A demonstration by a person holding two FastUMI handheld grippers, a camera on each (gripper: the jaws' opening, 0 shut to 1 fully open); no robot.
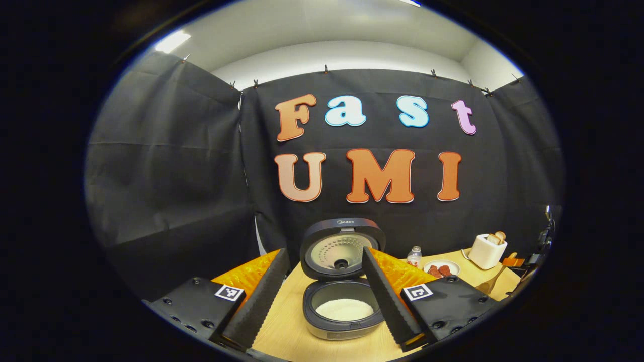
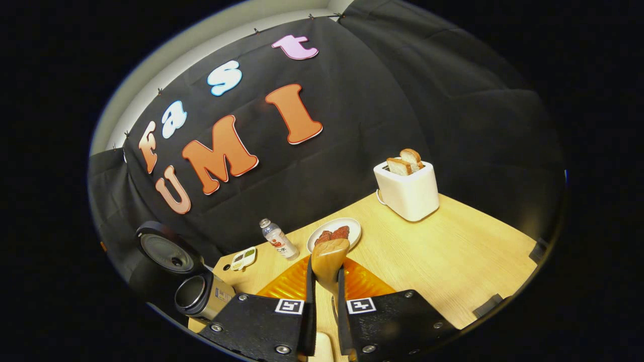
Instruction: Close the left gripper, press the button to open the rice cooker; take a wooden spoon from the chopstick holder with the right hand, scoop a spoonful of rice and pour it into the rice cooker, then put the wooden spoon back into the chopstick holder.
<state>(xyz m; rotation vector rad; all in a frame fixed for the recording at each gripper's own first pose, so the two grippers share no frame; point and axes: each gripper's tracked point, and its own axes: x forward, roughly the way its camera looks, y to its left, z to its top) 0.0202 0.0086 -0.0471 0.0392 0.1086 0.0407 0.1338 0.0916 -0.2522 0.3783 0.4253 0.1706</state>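
The rice cooker (image 1: 342, 322) stands on the wooden table with its lid (image 1: 342, 249) swung up and white rice (image 1: 344, 309) in the pot. My left gripper (image 1: 324, 254) hovers open in front of it, a finger on each side and nothing between them. In the right gripper view my right gripper (image 2: 325, 269) is shut on a wooden spoon (image 2: 329, 256), whose bowl sticks up past the fingertips. The cooker (image 2: 198, 296) lies far to that gripper's left. From the left gripper view the spoon (image 1: 495, 281) and the right gripper (image 1: 538, 251) sit at the far right edge.
A white toaster (image 2: 407, 191) with bread slices stands at the back right of the table. A plate (image 2: 352, 229) of reddish food, a small bottle (image 2: 276, 239) and a small flat item (image 2: 244, 258) sit near the wall. A pale object (image 2: 322, 349) shows below the right fingers.
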